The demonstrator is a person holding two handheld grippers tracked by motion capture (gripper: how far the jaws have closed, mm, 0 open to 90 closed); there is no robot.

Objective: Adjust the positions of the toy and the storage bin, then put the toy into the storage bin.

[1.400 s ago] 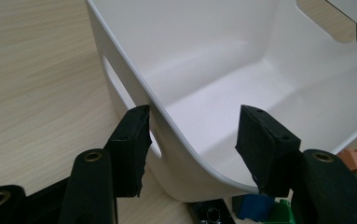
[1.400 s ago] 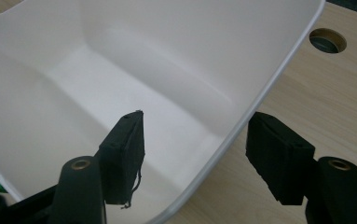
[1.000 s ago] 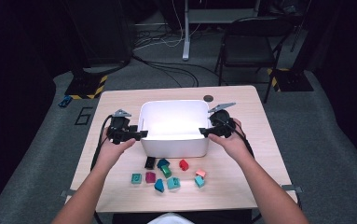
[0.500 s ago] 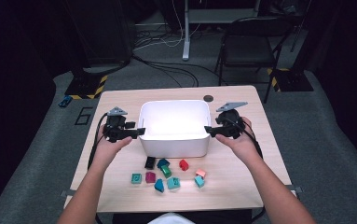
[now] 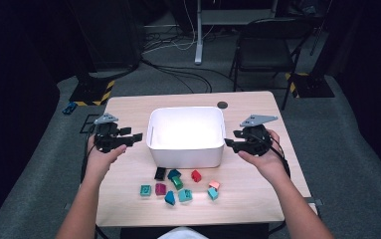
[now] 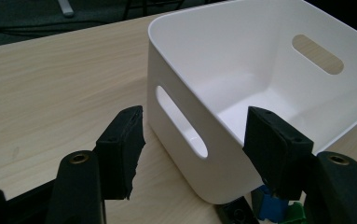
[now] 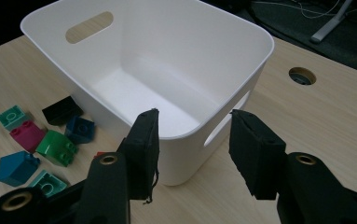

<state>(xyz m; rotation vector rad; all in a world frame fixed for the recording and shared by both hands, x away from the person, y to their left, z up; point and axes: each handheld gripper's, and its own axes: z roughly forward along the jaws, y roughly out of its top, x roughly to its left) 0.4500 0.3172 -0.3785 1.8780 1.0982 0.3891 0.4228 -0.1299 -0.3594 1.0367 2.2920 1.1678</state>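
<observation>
A white bin (image 5: 188, 155) stands in the middle of the table, with nothing inside it. Several small toy bricks (image 5: 178, 182) lie in front of it, among them black (image 7: 62, 109), green (image 7: 55, 147) and magenta (image 7: 27, 135) ones. My left gripper (image 5: 137, 137) hovers a little left of the bin's left wall. Its jaws have just been opening and hold nothing. My right gripper (image 5: 228, 143) hangs just off the bin's right wall (image 7: 213, 140). Its jaws have just been closing, with nothing between them. The bin's handle slot (image 6: 181, 121) faces my left gripper (image 6: 195, 121).
A round cable hole (image 5: 222, 105) sits in the tabletop behind the bin. Bare wood lies left and right of the bin. Beyond the far table edge stand a chair (image 5: 267, 50) and a desk leg, with cables on the floor.
Both grippers have drawn outward, away from the bin's side walls, and risen slightly. The bin and the bricks have stayed in place.
</observation>
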